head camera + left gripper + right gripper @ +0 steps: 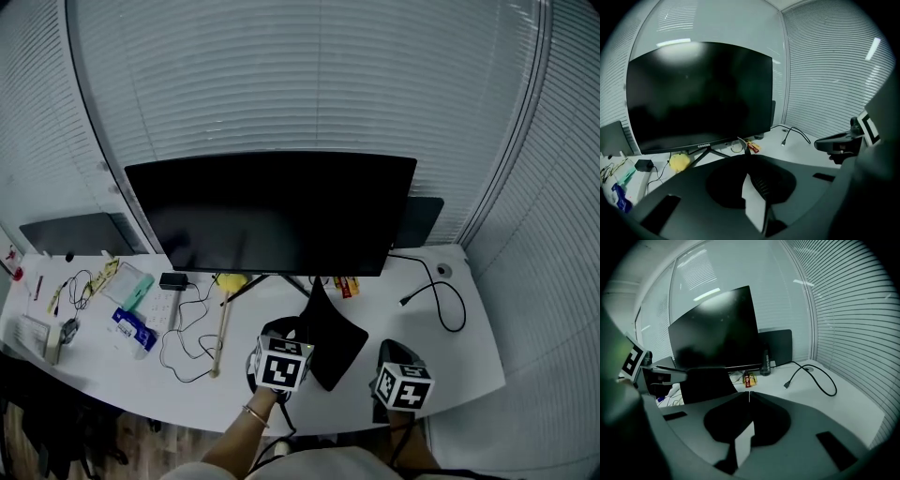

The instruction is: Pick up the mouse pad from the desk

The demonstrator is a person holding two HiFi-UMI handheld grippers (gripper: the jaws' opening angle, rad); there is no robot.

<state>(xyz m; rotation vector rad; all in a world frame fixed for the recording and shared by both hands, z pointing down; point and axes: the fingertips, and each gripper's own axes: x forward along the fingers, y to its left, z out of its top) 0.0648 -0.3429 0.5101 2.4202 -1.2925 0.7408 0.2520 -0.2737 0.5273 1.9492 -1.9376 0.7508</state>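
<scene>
The black mouse pad (336,342) hangs above the white desk (469,361), in front of the monitor's stand. My left gripper (302,330) is shut on its left edge. The right gripper view has the pad (707,384) as a dark sheet sticking out from the left gripper (686,375). Seen along the left gripper's (746,149) own jaws, only a thin edge of the pad (743,142) pokes out past the tips. My right gripper (398,354) hovers to the right of the pad, apart from it. Its jaws (749,394) meet at the tips with nothing between them.
A large dark monitor (272,211) stands at the back of the desk. A black cable (441,300) loops at the right. A yellow lump (232,280), a wooden stick (222,333), thin wires (187,352) and a blue packet (131,328) lie at the left. Blinds surround the desk.
</scene>
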